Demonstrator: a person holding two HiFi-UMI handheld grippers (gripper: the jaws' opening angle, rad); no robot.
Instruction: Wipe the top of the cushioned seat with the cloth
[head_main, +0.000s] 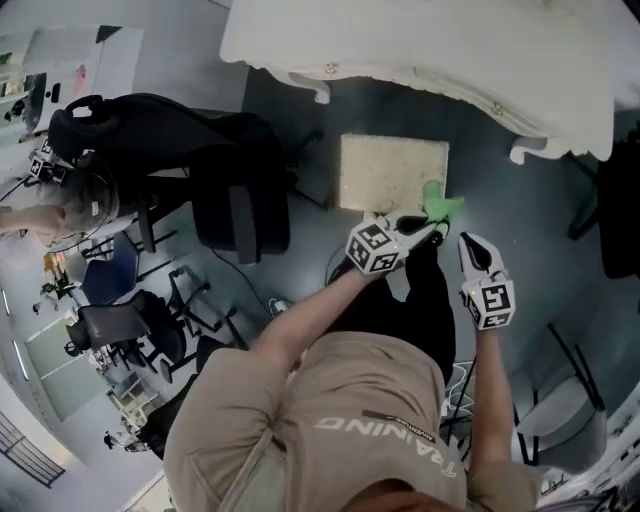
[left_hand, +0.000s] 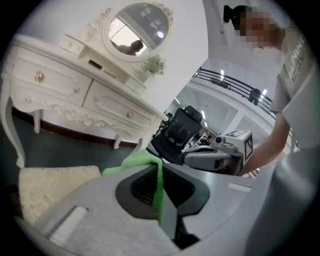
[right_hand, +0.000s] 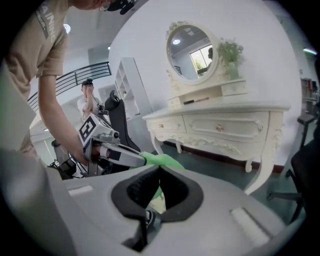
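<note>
The cushioned seat (head_main: 393, 172) is a cream square stool on the grey floor in front of the white dressing table; its top also shows in the left gripper view (left_hand: 50, 185). My left gripper (head_main: 437, 225) is shut on a green cloth (head_main: 441, 204) at the seat's near right corner. In the left gripper view the cloth (left_hand: 142, 161) is pinched edge-on between the pads of the left gripper (left_hand: 159, 172). My right gripper (head_main: 467, 242) hovers just right of the left one, off the seat, shut with nothing held. From the right gripper (right_hand: 159, 172) I see the cloth (right_hand: 162, 160) ahead.
A white dressing table (head_main: 430, 45) with an oval mirror (right_hand: 192, 50) stands beyond the seat. A black office chair (head_main: 240, 205) is left of the seat. A dark chair (head_main: 620, 200) stands at the right edge. Several chairs crowd the far left.
</note>
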